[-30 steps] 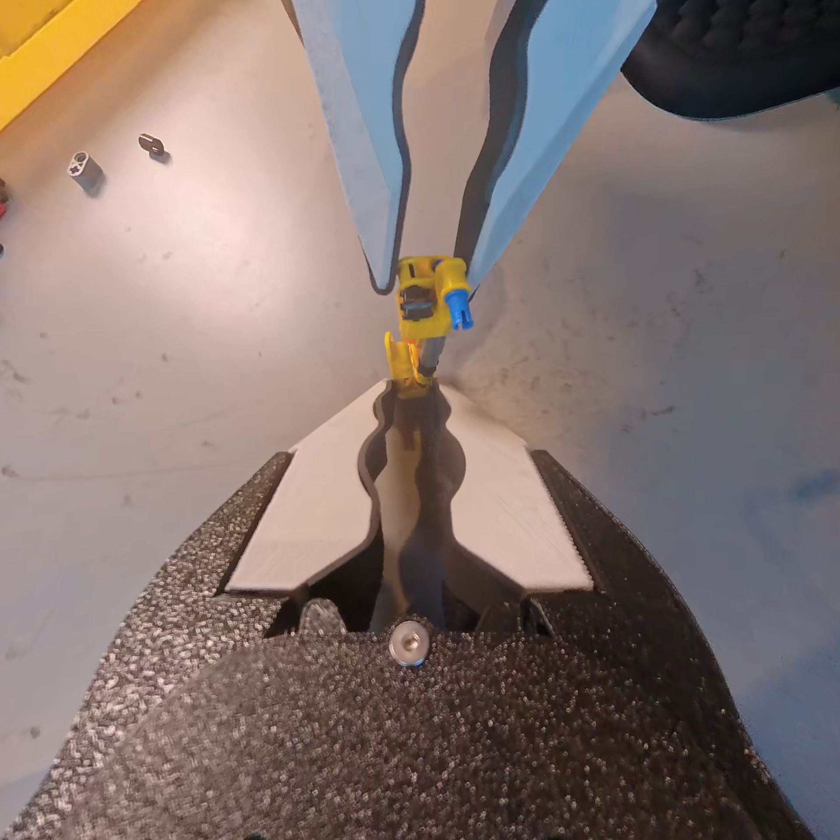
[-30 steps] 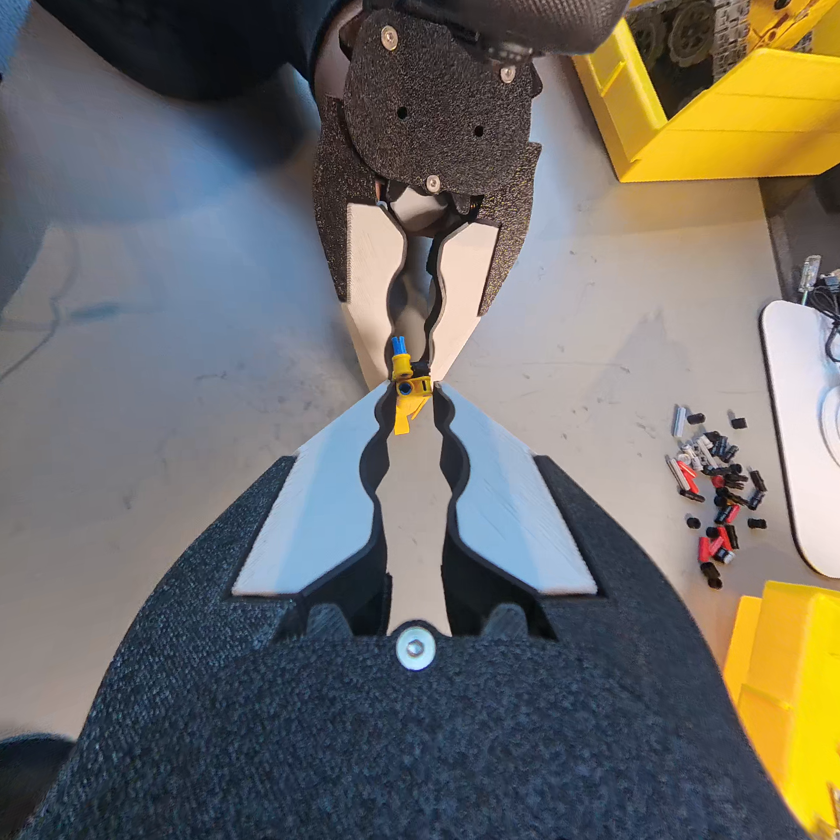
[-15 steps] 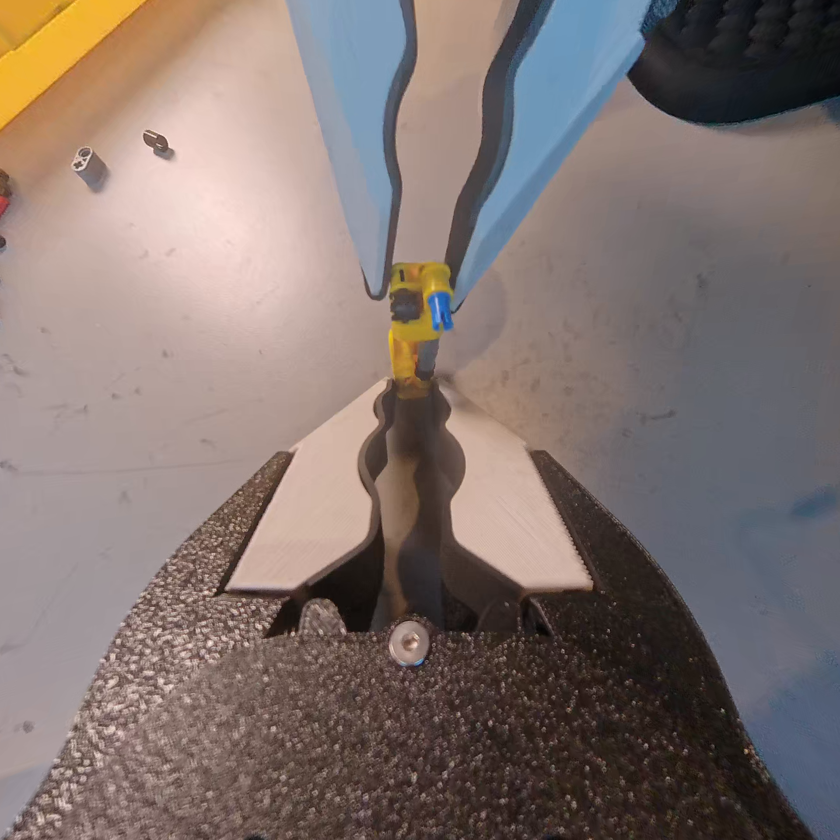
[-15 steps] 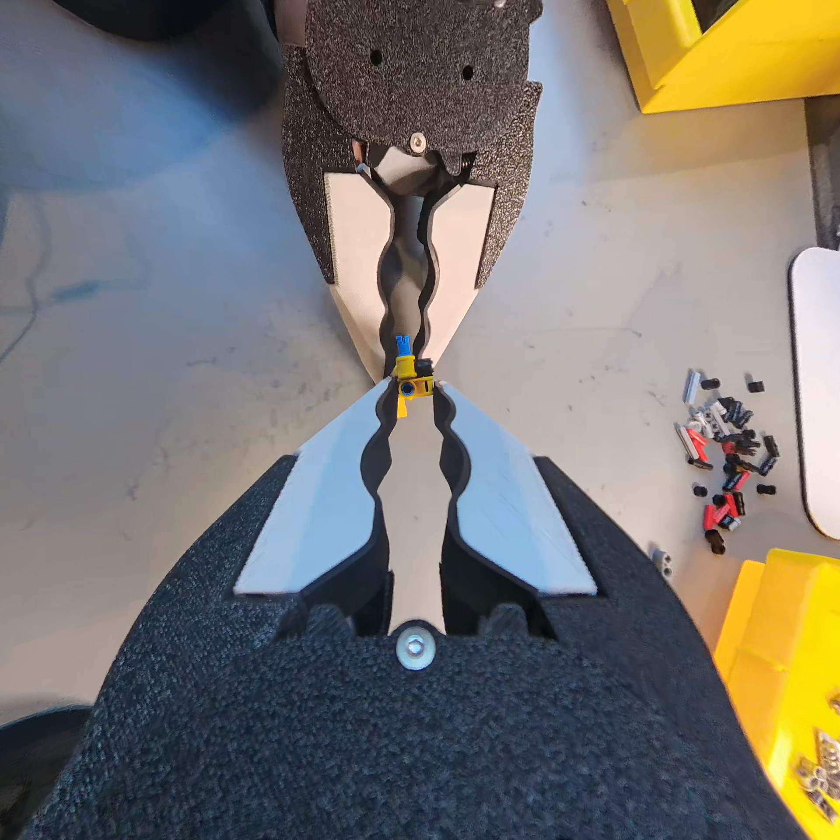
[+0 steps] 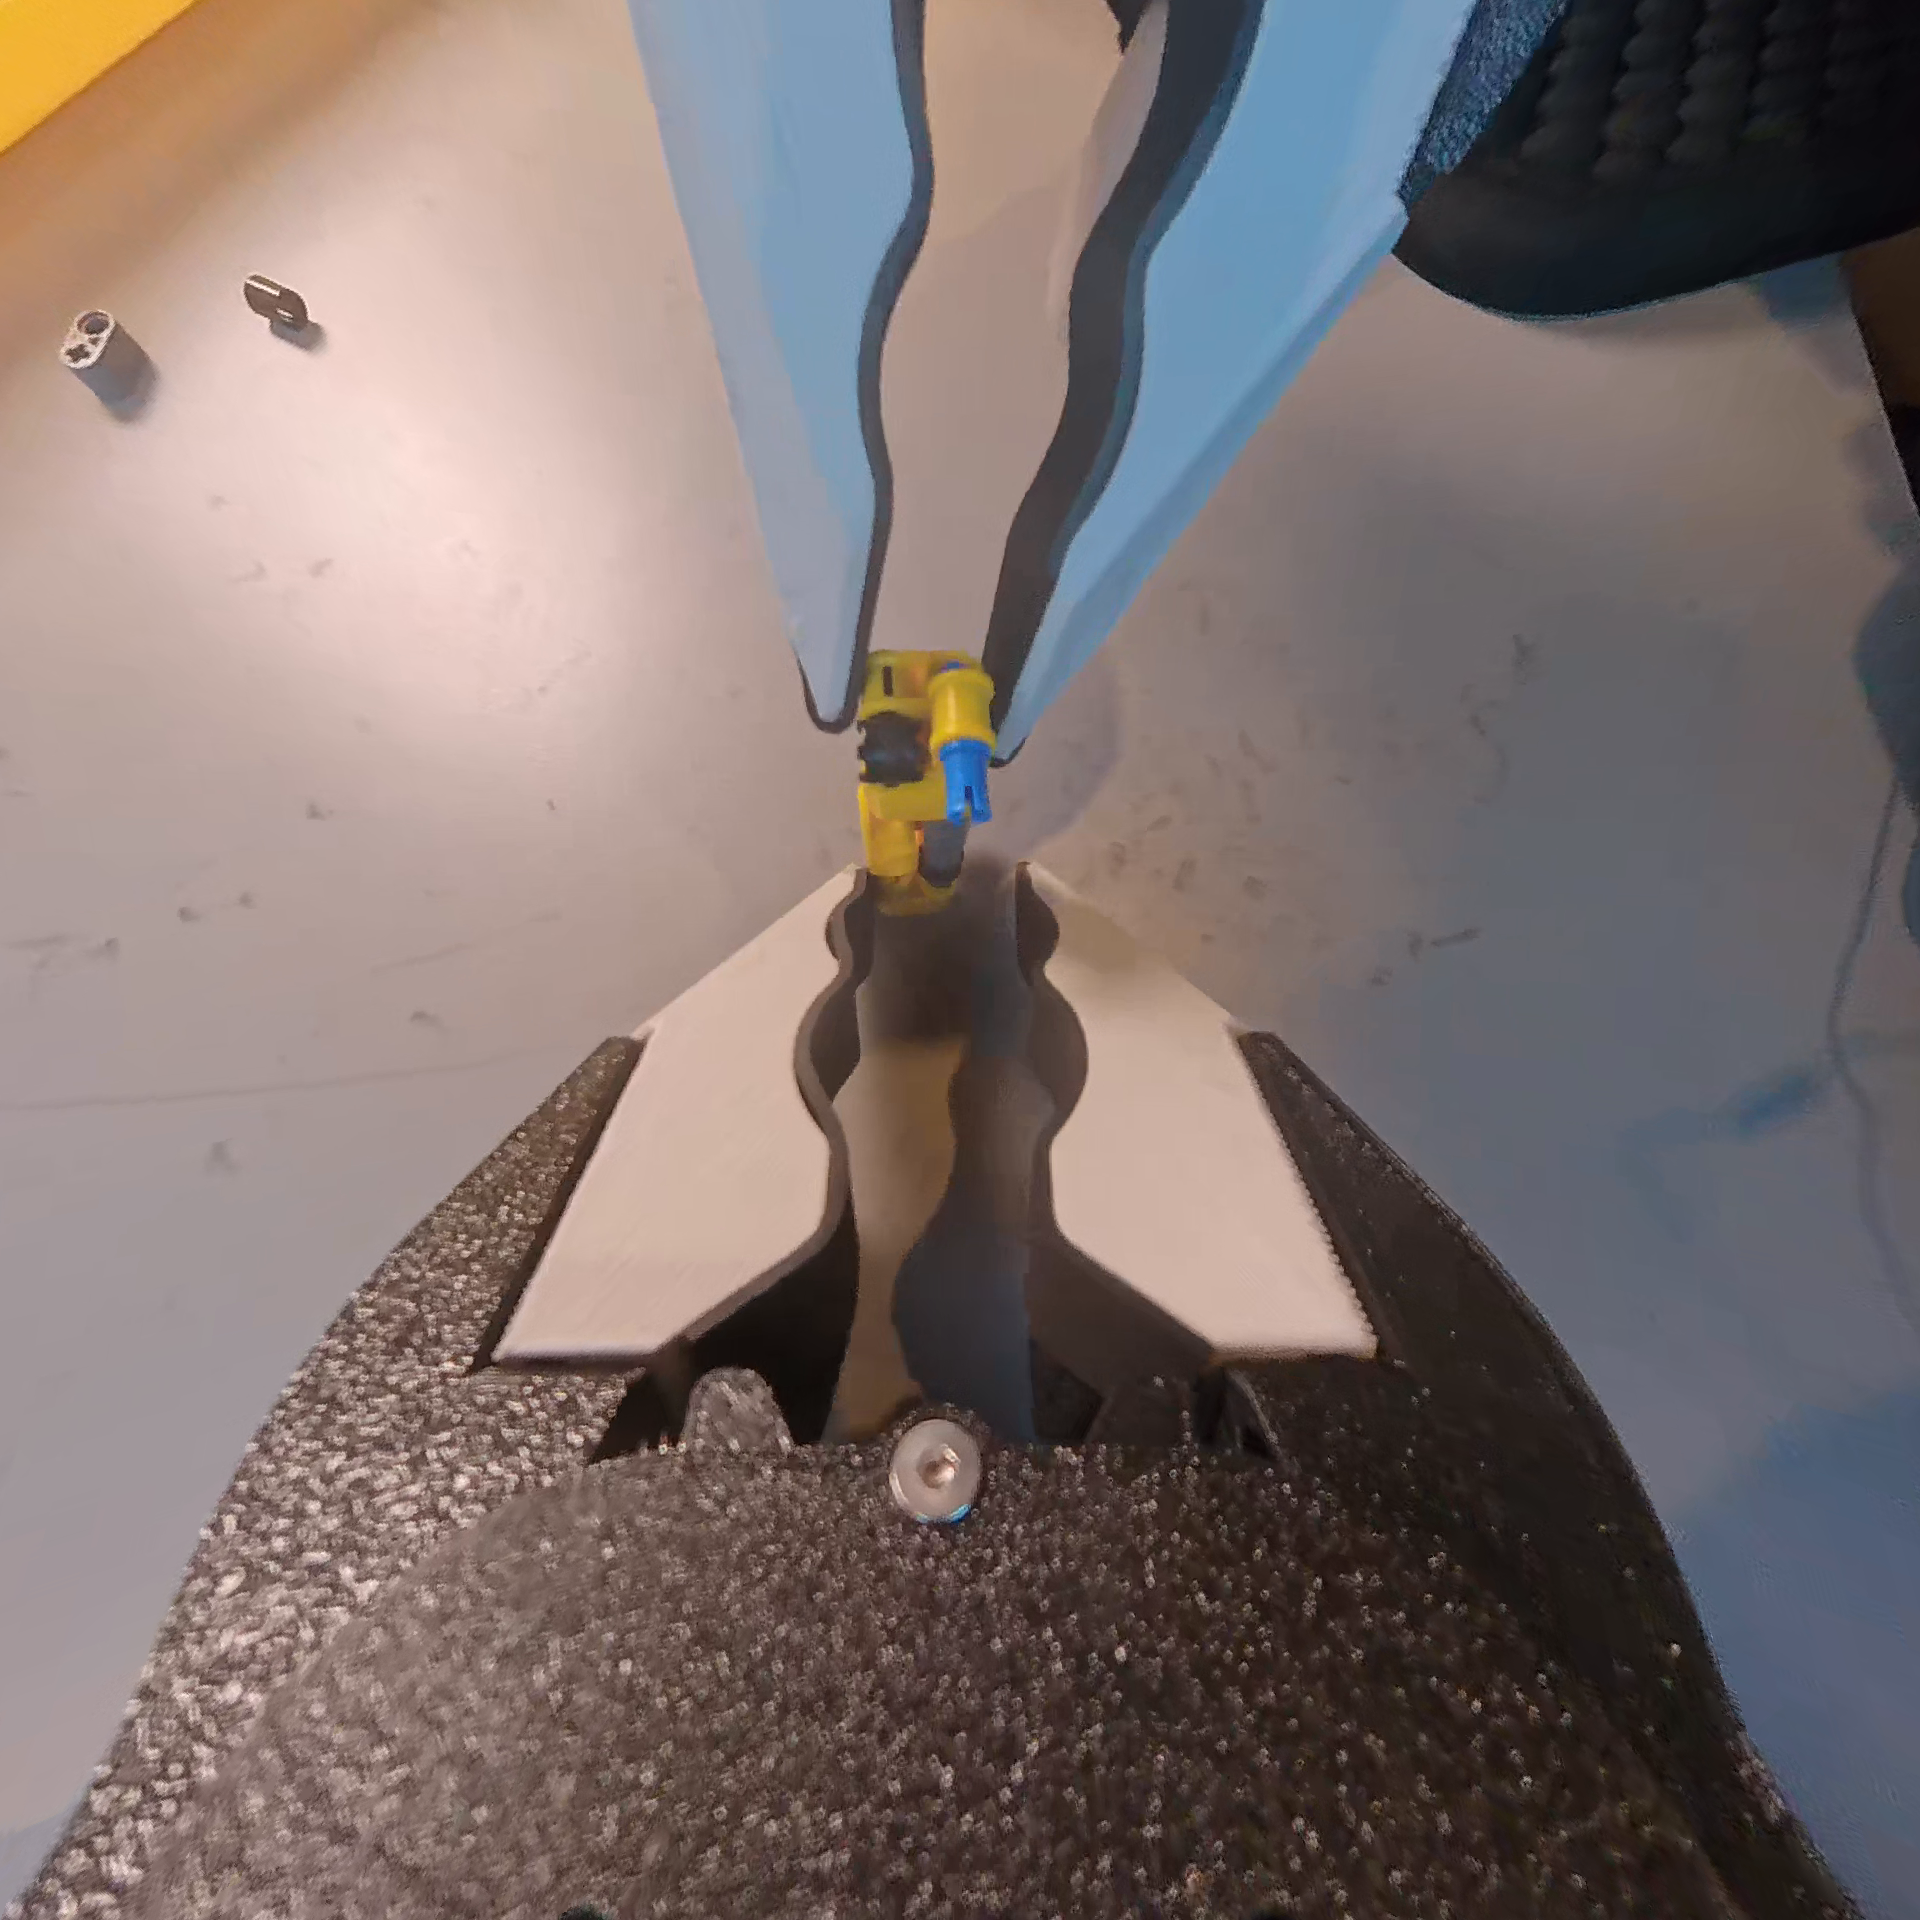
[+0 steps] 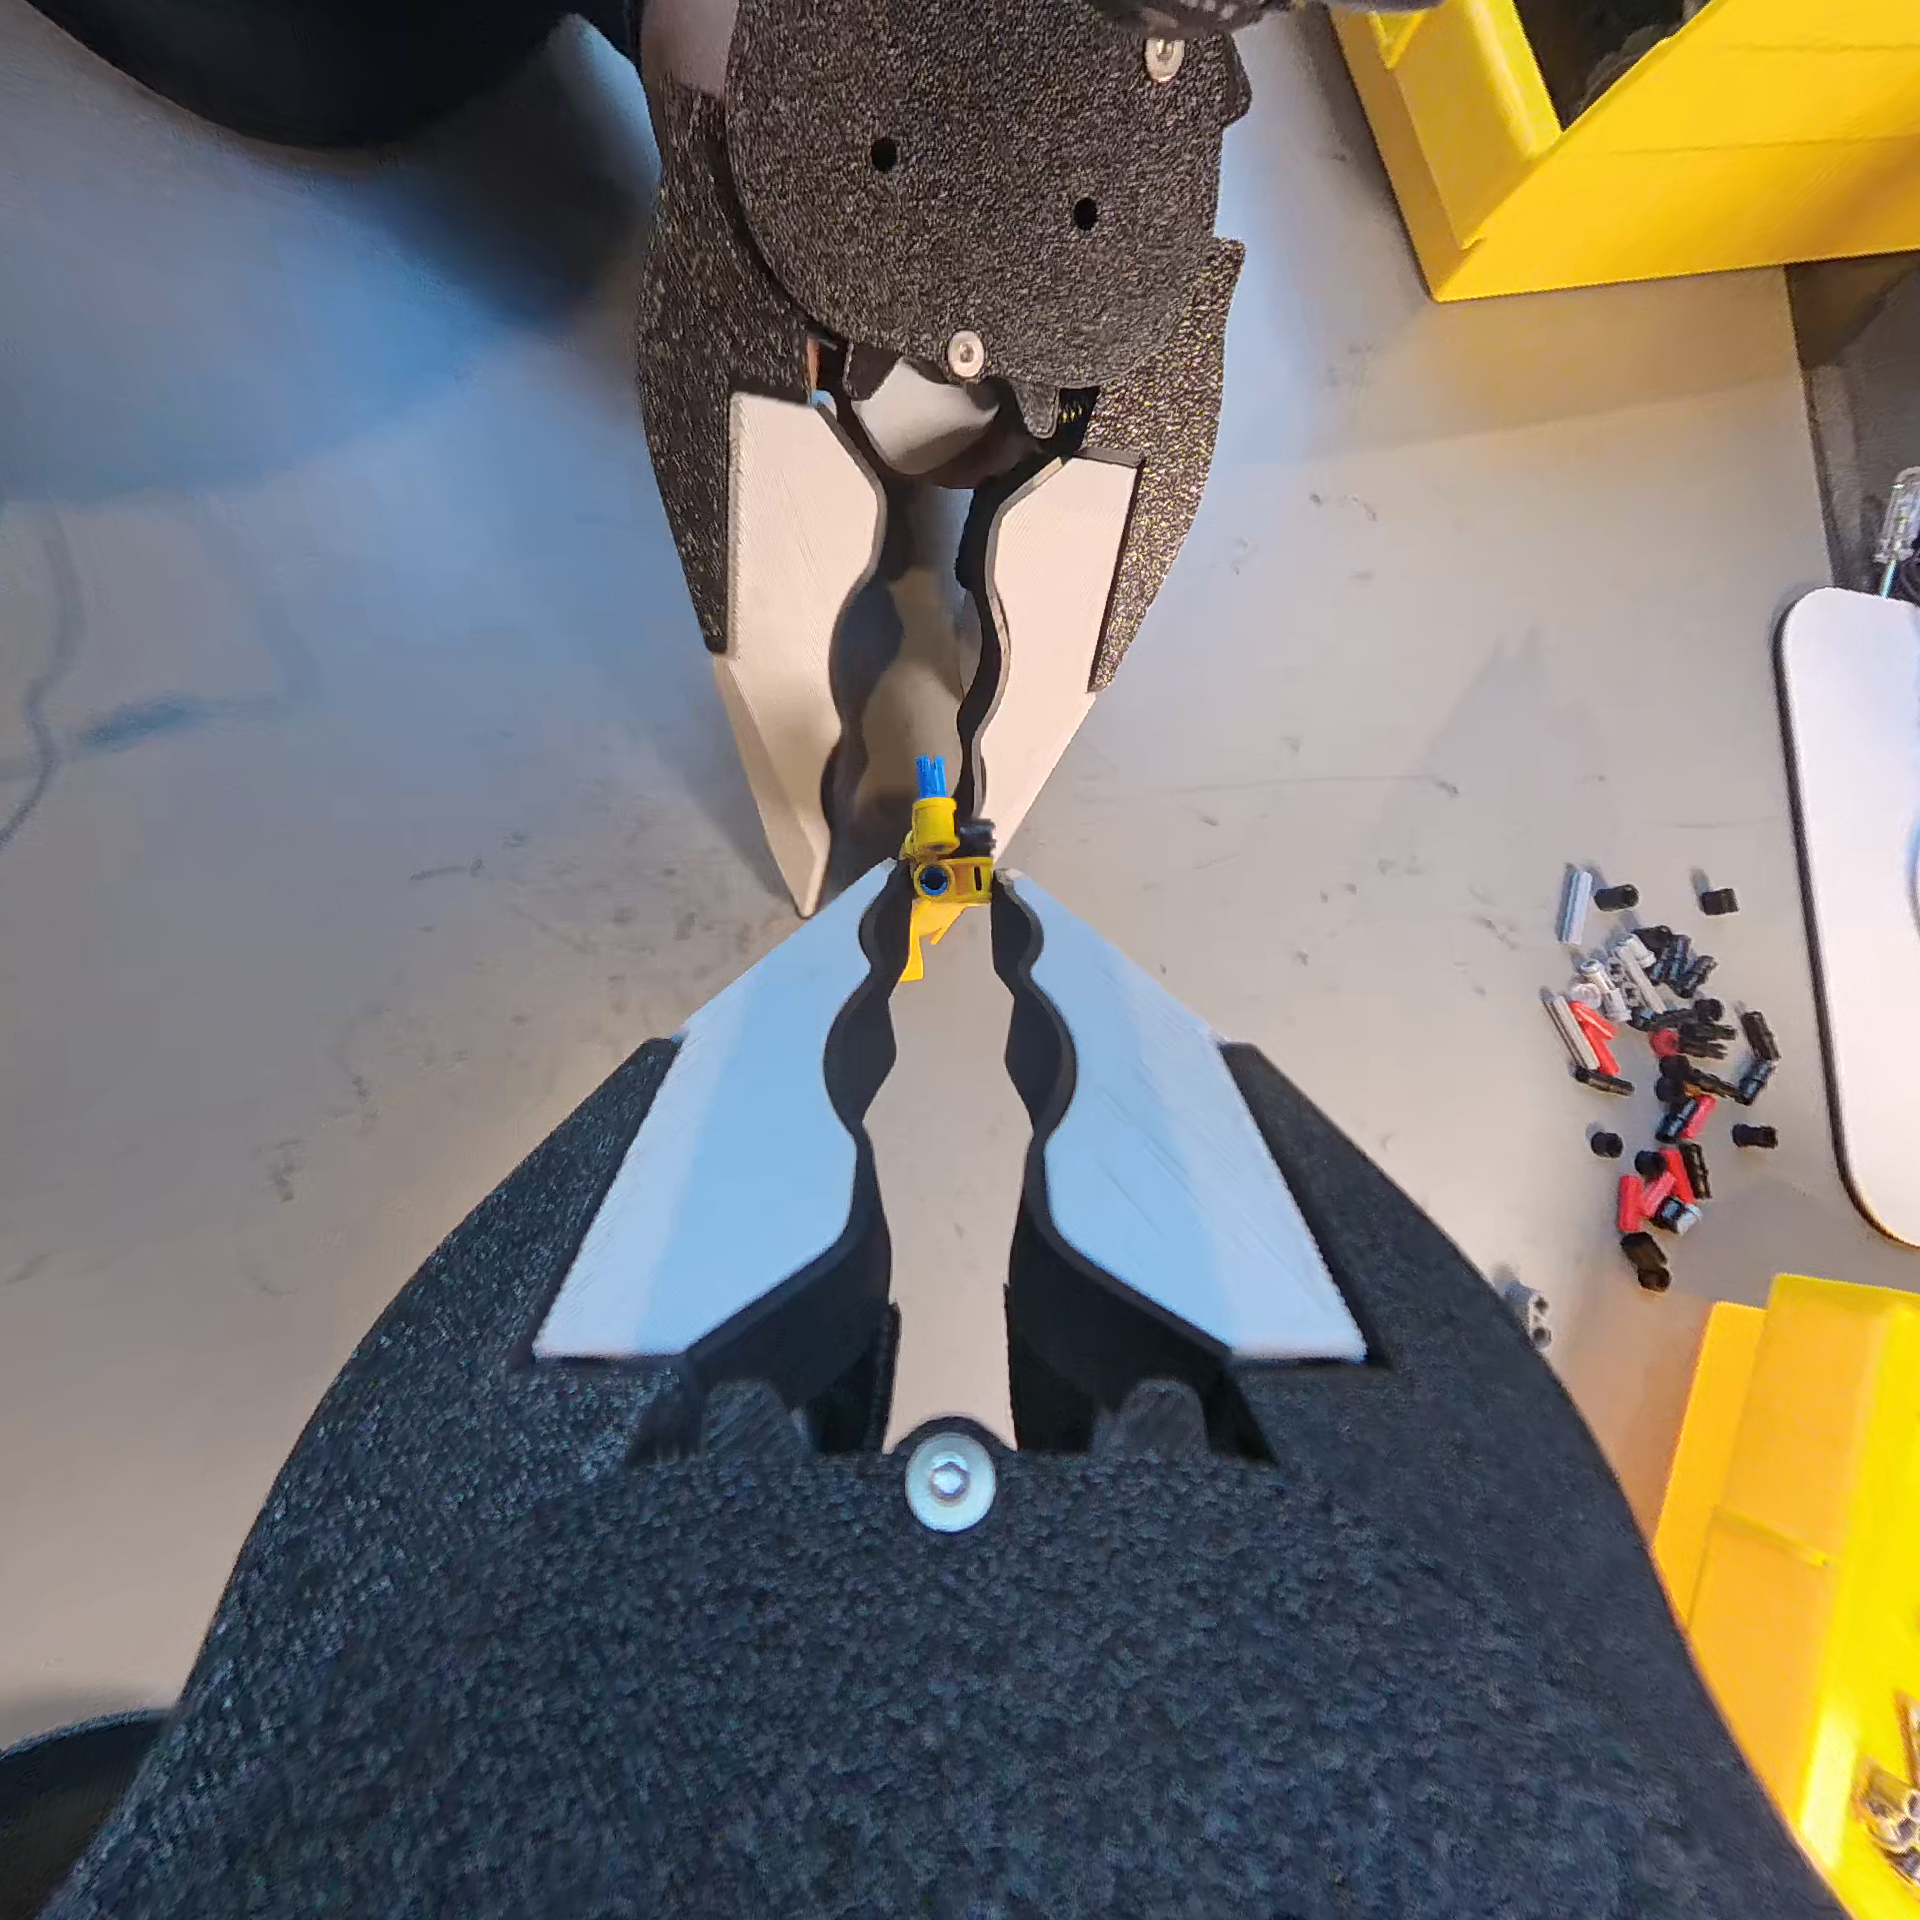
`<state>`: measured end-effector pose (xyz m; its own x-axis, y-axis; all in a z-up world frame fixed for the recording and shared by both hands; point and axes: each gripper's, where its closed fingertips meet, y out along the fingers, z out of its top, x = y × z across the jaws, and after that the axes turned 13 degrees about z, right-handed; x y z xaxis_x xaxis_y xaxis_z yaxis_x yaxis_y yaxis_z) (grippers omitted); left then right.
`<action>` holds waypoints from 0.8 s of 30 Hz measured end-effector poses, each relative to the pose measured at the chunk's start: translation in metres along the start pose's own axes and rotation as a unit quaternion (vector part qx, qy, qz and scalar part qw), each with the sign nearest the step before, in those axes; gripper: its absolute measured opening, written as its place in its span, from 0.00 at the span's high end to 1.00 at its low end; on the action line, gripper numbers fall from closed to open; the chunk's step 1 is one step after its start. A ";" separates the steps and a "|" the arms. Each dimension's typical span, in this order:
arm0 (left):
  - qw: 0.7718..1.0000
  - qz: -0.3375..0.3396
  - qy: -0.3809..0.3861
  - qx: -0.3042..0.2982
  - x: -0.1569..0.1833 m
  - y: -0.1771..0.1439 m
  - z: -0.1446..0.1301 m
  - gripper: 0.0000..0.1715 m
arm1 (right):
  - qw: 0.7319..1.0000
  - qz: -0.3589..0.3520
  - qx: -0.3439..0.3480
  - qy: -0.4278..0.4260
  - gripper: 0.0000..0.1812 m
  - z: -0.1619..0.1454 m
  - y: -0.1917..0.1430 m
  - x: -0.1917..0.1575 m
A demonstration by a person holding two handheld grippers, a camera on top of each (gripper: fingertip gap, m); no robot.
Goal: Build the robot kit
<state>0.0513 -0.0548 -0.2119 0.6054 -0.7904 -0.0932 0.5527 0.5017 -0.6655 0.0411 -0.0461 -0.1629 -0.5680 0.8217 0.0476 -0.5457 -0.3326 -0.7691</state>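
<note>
A small yellow brick assembly with a blue pin and black pins hangs above the grey table between the two grippers. My right gripper is shut on the assembly's yellow block; in the left wrist view it comes down from the top. My left gripper faces it tip to tip. Its jaws stand a little apart around the assembly's lower end, with a gap on the right side. In the right wrist view the blue pin points into the left gripper's gap.
A pile of small black, red and grey parts lies right of the grippers. Yellow bins stand at the far right and near right, with a white rounded object between them. Two small grey parts lie at the left. The gap from one gripper's tips to the other's is roughly 5 cm. The white rounded object is about 30 cm from both grippers' fingertips.
My left gripper's jaws have spread slightly and no longer pinch the assembly. My right gripper keeps its grip. Both grippers shifted a little over the table.
</note>
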 end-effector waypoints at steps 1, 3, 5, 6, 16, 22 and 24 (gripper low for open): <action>1.000 0.004 -0.003 0.000 -0.001 0.001 0.000 0.87 | 1.000 0.000 0.002 0.000 0.92 0.001 0.001 0.000; 1.000 0.009 -0.011 -0.002 -0.003 0.001 0.001 0.89 | 1.000 0.001 0.003 -0.002 0.92 0.001 0.001 0.000; 1.000 0.012 -0.013 -0.002 -0.004 0.002 0.002 0.88 | 1.000 0.001 0.002 -0.003 0.92 0.000 0.000 0.000; 1.000 0.012 -0.013 -0.001 -0.003 0.003 0.002 0.88 | 1.000 0.001 0.005 -0.003 0.92 -0.001 0.000 0.000; 0.994 0.015 -0.067 0.086 -0.012 -0.018 0.028 0.91 | 0.989 0.010 0.144 0.022 0.75 0.022 -0.011 0.002; 0.875 -0.139 -0.290 0.363 -0.032 -0.105 0.089 0.91 | 0.954 -0.128 0.269 -0.042 0.69 0.056 -0.054 0.009; 0.831 -0.184 -0.316 0.419 -0.033 -0.124 0.098 0.91 | 0.941 -0.186 0.271 -0.076 0.68 0.067 -0.055 0.007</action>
<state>0.0190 -0.0570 -0.0535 0.3413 -0.7346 0.5864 0.8111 0.5454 0.2112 0.0262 -0.0528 -0.0774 -0.3352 0.8654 0.3725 -0.9348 -0.2563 -0.2459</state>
